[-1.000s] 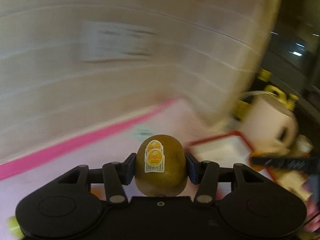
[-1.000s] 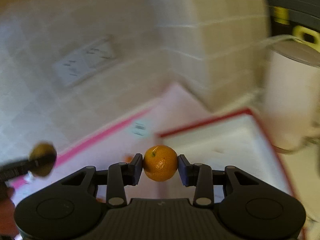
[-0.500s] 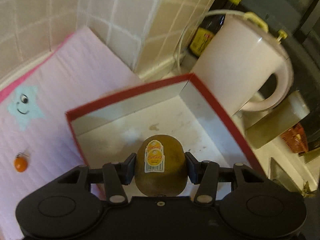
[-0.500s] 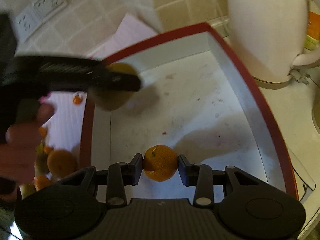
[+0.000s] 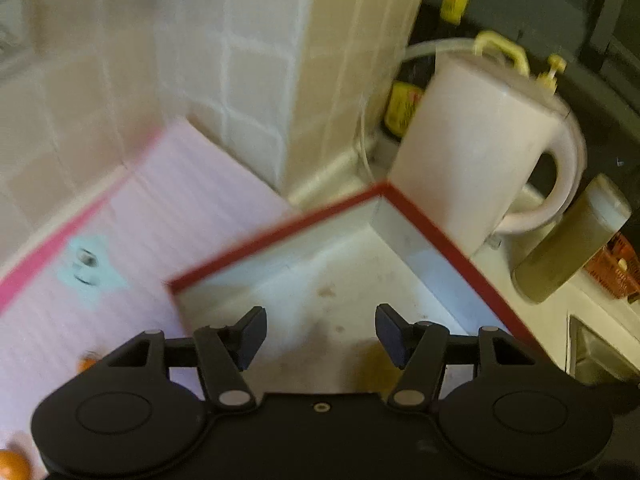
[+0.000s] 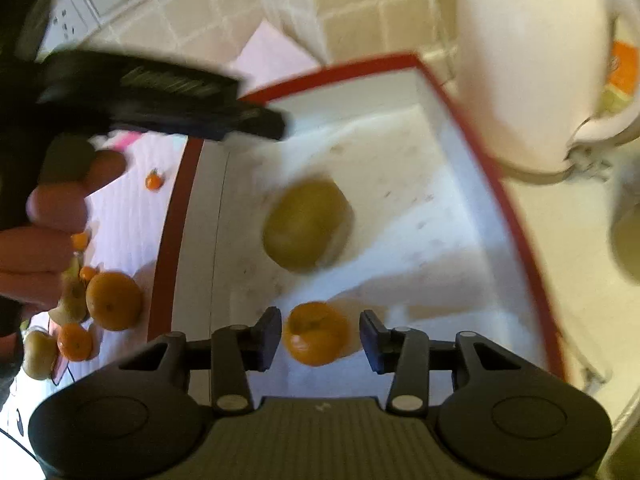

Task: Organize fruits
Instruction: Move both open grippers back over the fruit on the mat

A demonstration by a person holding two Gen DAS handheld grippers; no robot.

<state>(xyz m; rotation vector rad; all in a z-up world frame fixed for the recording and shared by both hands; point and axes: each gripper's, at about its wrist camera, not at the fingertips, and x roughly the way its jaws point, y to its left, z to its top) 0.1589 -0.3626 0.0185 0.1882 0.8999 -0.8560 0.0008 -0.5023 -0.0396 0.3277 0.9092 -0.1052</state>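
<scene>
A red-rimmed white box (image 5: 280, 236) (image 6: 500, 184) sits on the counter. The kiwi (image 6: 306, 224) lies blurred on the box floor in the right wrist view. In the left wrist view only a brownish patch (image 5: 378, 368) shows by the right finger. My left gripper (image 5: 320, 334) is open and empty above the box; it also shows in the right wrist view (image 6: 264, 124). My right gripper (image 6: 320, 338) is open. The small orange (image 6: 316, 334) lies between its fingers, free of both pads.
A white kettle (image 5: 480, 148) (image 6: 532, 60) stands behind the box's far right corner. A pink mat (image 5: 132, 236) lies left of the box, with several oranges and other fruits (image 6: 114, 300) on it. A dull green container (image 5: 572, 252) and sauce bottles (image 5: 404, 108) stand nearby.
Both grippers have opened. The kiwi has dropped from the left gripper onto the box floor. The small orange has come free of the right pads.
</scene>
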